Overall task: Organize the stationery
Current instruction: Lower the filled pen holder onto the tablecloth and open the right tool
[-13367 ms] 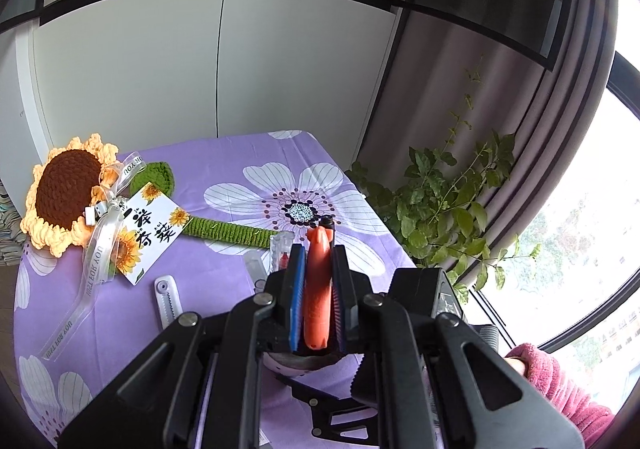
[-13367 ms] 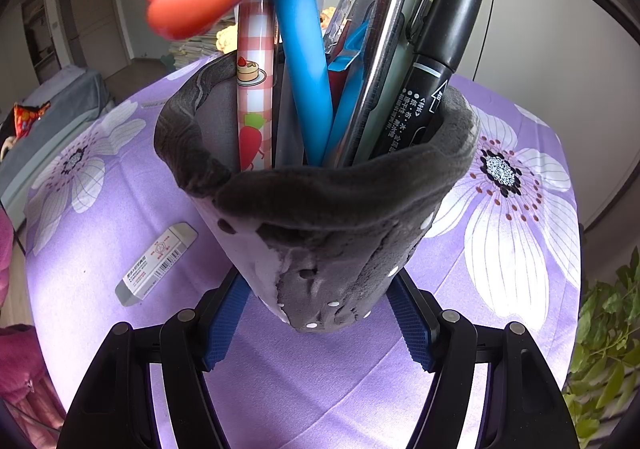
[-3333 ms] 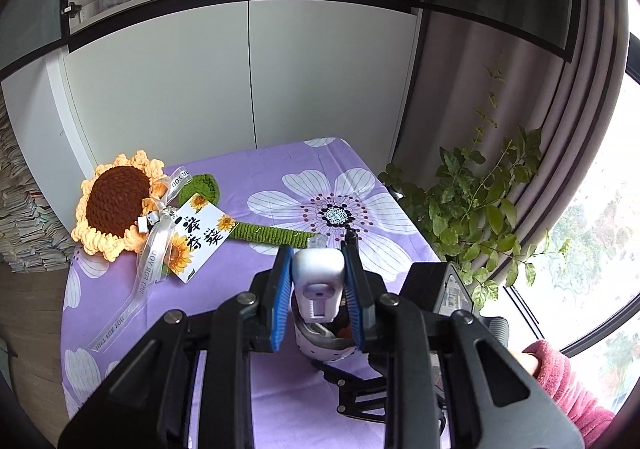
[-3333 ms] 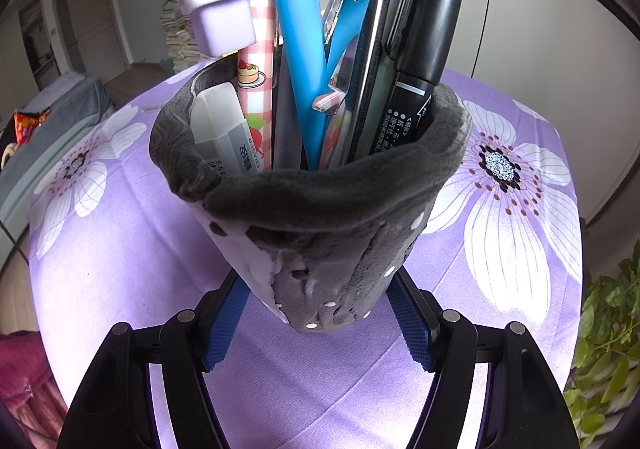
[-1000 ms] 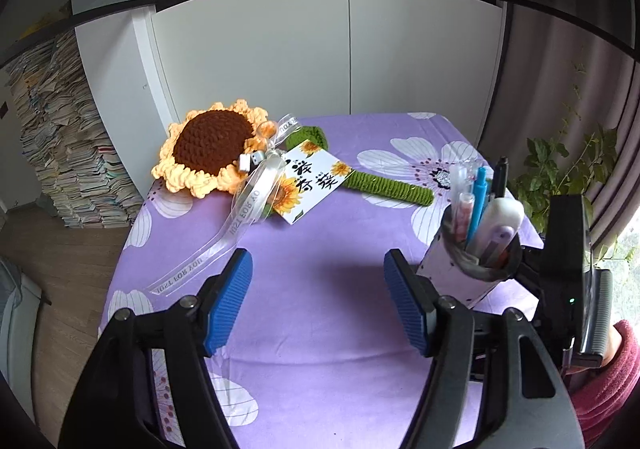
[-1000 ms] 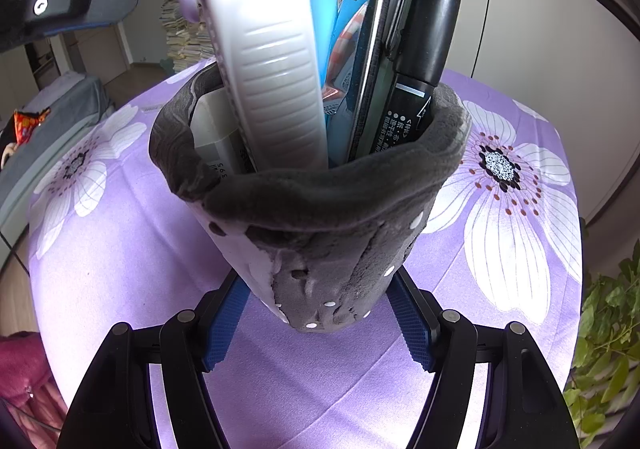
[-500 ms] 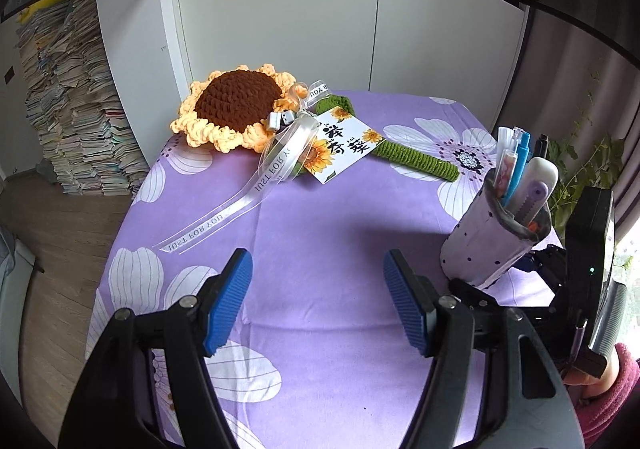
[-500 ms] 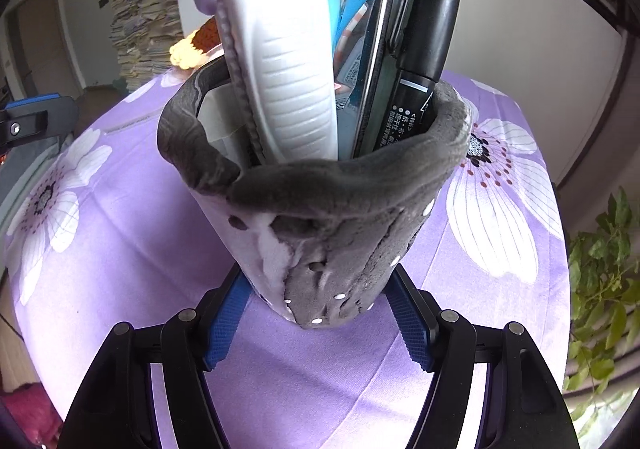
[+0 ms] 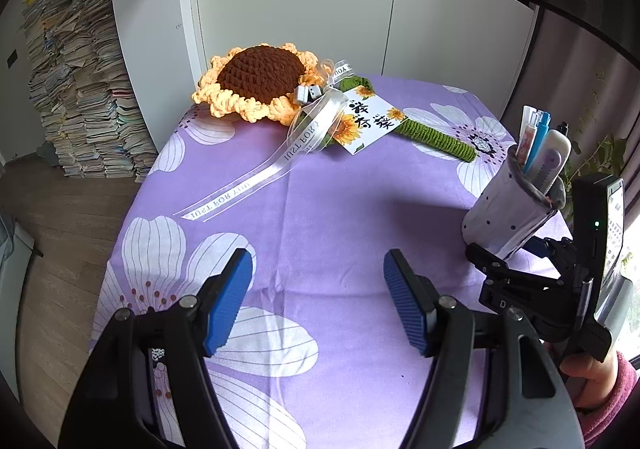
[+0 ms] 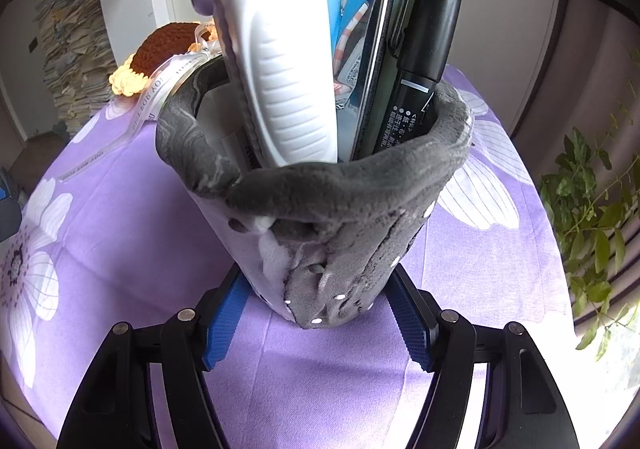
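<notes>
Because the soft pen pouch (image 10: 320, 217) would slump under its load, the right gripper (image 10: 316, 325) clamps its blue pads on the pouch's base, holding it upright near the right edge of the table (image 9: 320, 217). Its contents, a white correction tape (image 10: 280, 81), a black marker (image 10: 432, 41) and pens, stand bunched inside, so nothing loose shows on the cloth. With nothing between its pads, the left gripper (image 9: 318, 301) hangs apart over the table's near edge; the crochet sunflower (image 9: 260, 83) lies at the far edge, clear of the work

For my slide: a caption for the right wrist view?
Right gripper clamps a grey pen holder packed with stationery.
</notes>
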